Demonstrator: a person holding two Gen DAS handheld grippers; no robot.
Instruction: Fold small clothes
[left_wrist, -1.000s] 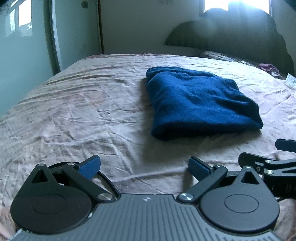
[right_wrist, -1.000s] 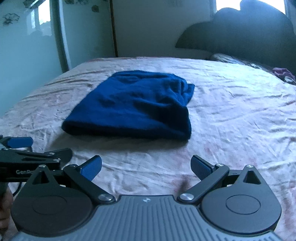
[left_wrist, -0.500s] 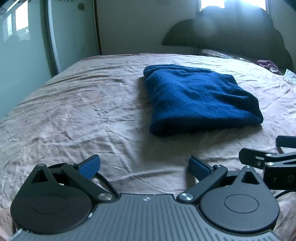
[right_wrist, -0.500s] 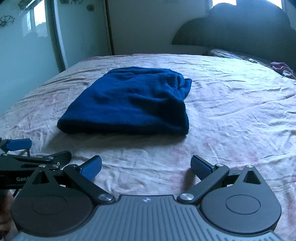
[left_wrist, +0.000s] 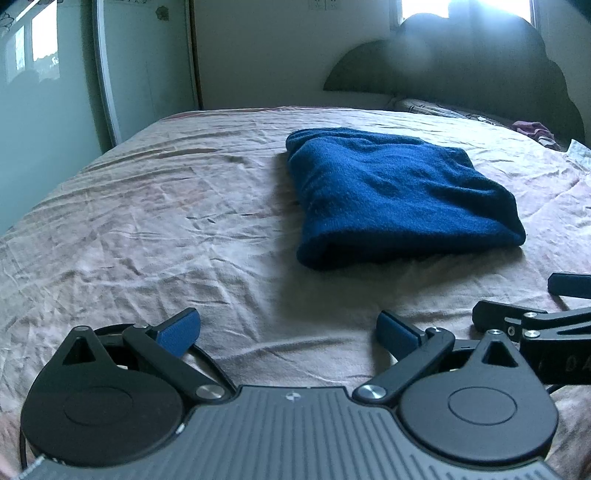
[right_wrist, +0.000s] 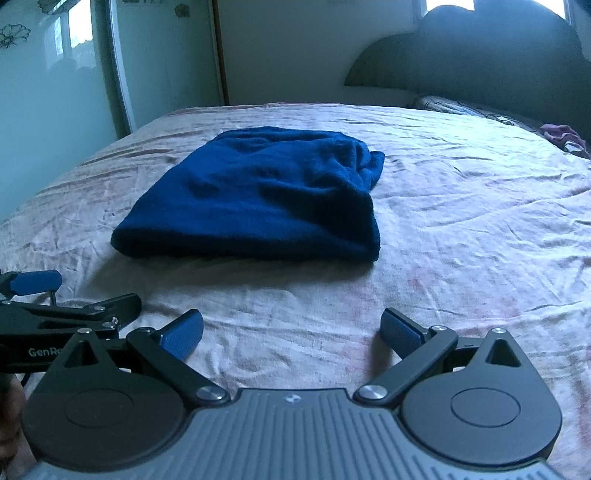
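Garment folded, both grippers empty

Garment was a dark blue fleece piece, folded into a thick rectangle on the wrinkled pink bedsheet, toward the bed's middle with its rounded fold facing me. My left gripper had its jaws spread wide with nothing between them, low over the sheet near the bed's near edge. My right gripper was likewise wide apart and empty, just beside the left. Dark headboard stood behind.

Bed: wrinkly pinkish sheet all over it
Headboard: dark scalloped headboard at the bed's far end
Window: bright window right above the headboard
Left of bed: glossy pale wardrobe doors, pretty reflective
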